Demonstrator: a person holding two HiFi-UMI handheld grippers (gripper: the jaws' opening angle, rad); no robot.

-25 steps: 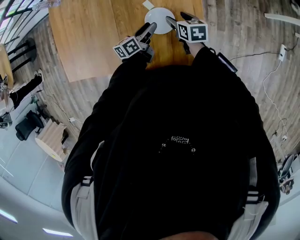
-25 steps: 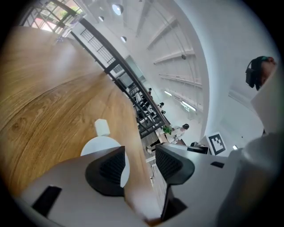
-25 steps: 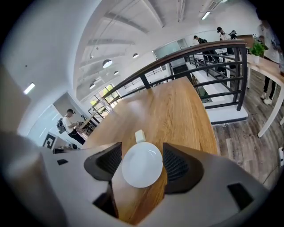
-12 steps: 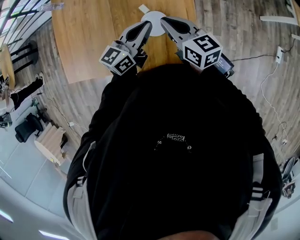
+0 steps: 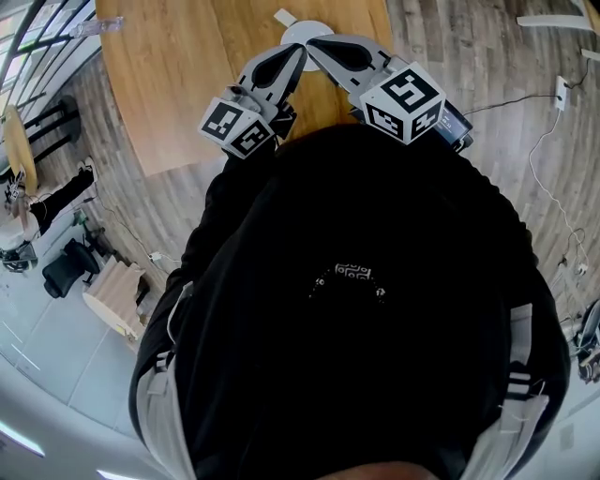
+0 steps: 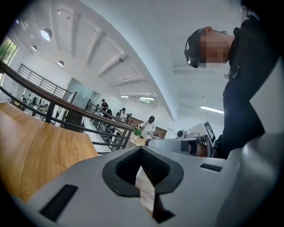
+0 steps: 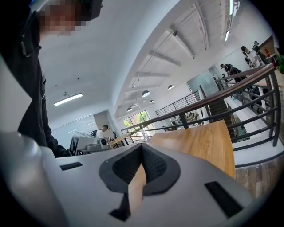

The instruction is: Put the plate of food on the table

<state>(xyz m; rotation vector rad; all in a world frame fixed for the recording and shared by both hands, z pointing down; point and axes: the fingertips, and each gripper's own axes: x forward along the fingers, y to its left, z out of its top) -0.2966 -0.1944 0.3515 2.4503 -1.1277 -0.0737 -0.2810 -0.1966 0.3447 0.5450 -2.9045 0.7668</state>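
Plate of food (image 5: pixel 302 25) down on the wooden table (image 5: pixel 178 75), at the far top of the head view, showing only as a white sliver of rim behind the gripper tips; food itself hidden.

Closest in: black torso and sleeves, filling most of the head view. Just beyond, left gripper (image 5: pixel 296 52) and right gripper (image 5: pixel 315 43), marker cubes towards the body, noses angled in towards each other and nearly meeting above the plate. Both pinched fully together, pads meeting tip to tip, gripping nothing; behind the pads, only a strip of wood tone. Held up off the table and roughly level, judging by the ceiling, railing and distant people in both gripper views.

Judged as set-down done, retreat in hand. Best drawn straight back towards the body and kept high, clear of the rim. Keep both pairs of jaws together so nothing catches the plate's edge. Avoid dipping the noses or swinging sideways over the plate, given so little apparent clearance in the head view. No nudging or re-gripping needed: plate apparently well in from the near table edge.

Farther out: a small white slip (image 5: pixel 284 17) just beside the plate on the table, kind not clear; past the table's right edge, plank floor (image 5: pixel 487 56).
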